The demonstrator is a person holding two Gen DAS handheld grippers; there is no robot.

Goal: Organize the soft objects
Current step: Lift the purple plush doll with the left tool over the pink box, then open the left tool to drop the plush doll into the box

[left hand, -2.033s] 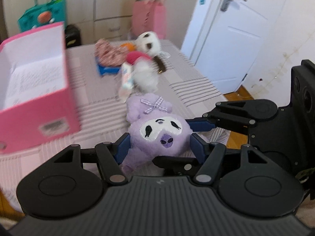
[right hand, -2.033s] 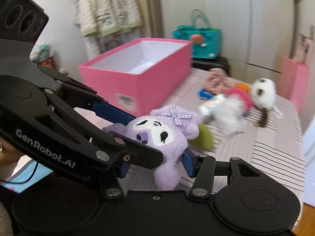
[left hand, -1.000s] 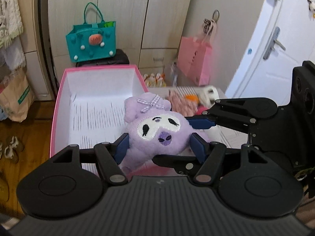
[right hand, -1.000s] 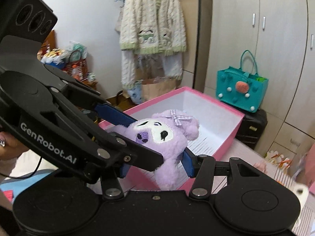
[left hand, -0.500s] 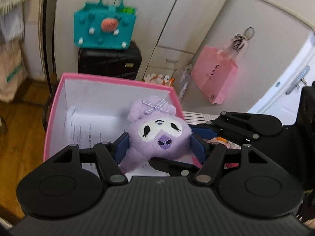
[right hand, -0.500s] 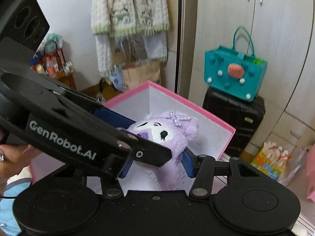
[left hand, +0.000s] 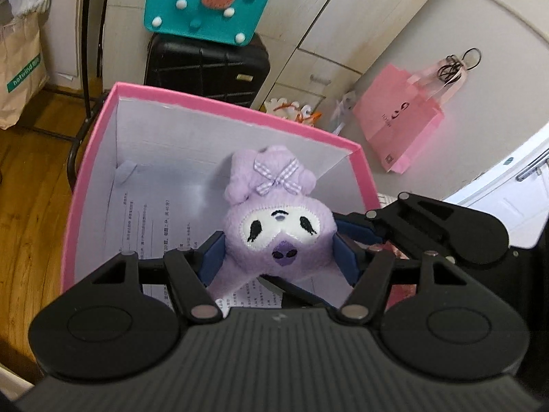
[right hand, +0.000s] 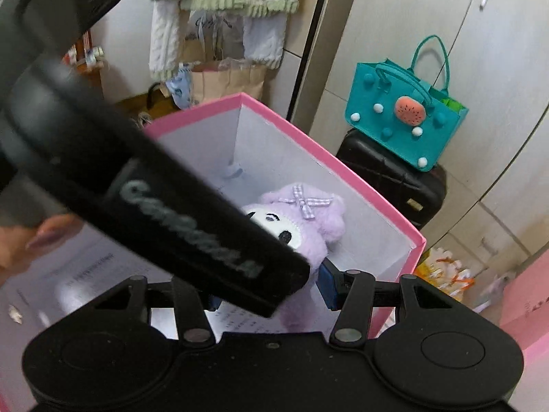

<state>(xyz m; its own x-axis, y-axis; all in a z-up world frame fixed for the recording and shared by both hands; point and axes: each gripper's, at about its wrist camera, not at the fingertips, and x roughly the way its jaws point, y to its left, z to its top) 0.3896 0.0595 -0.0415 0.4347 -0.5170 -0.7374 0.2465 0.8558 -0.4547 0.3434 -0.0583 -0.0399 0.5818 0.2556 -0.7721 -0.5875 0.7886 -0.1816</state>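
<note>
Box [left hand: 219,116] came first, because it was the biggest thing: pink outside, white inside, with a printed paper sheet [left hand: 151,219] lying on its floor. The purple plush toy [left hand: 278,226] hung over the open box, held up in the air above the paper.

Both tools held the toy at once. The left gripper [left hand: 278,257] had its blue fingers [left hand: 212,257] pinching the toy's soft body from the left and right sides. The right gripper [right hand: 271,285] also looked to be pinching the same toy, but only one of its fingers [right hand: 329,285] showed, because the left tool crossed in front and hid the other one.

Trouble could come from that. If one tool let go and the other did not, the toy would swing and dangle, and it might catch on the pink rim on the right, which was near. If one hand pulled away too soon, the toy could be tugged back out of the box.

The two black tools were very close, so they could bump each other when the fingers spread.

The toy was fluffy, so its fur might cling to a blue pad and not drop.

The little bow [left hand: 276,176] on its head could snag too.
</note>
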